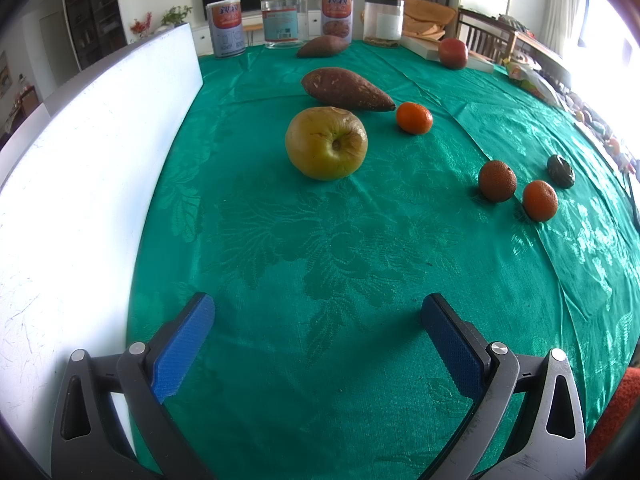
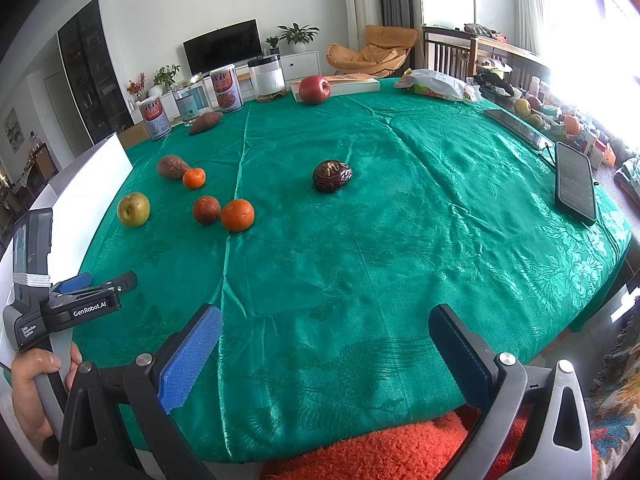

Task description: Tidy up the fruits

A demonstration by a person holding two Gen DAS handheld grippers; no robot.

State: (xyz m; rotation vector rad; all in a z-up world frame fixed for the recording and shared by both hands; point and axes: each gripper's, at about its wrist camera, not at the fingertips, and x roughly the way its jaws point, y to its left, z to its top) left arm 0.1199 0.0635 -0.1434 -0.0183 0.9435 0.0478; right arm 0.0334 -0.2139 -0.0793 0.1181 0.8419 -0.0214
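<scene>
A yellow-green apple (image 1: 326,143) (image 2: 133,209) lies on the green tablecloth (image 1: 320,240). Behind it lie a sweet potato (image 1: 346,89) (image 2: 172,166) and a small orange (image 1: 414,118) (image 2: 194,178). To the right sit a dark reddish orange (image 1: 497,181) (image 2: 206,209), a bright orange (image 1: 539,200) (image 2: 237,215) and a dark carved nut-like object (image 1: 561,171) (image 2: 332,175). A red apple (image 1: 453,53) (image 2: 314,89) and a second sweet potato (image 1: 323,46) (image 2: 205,122) lie at the far edge. My left gripper (image 1: 318,312) (image 2: 94,280) is open and empty, short of the yellow-green apple. My right gripper (image 2: 326,326) is open and empty near the table's front edge.
A white board (image 1: 80,168) (image 2: 92,184) stands along the left edge. Cans and jars (image 1: 282,18) (image 2: 224,88) line the far edge beside a book (image 2: 352,84). Two phones (image 2: 574,182) and a plastic bag (image 2: 436,85) lie at right. An orange rug (image 2: 380,452) lies below.
</scene>
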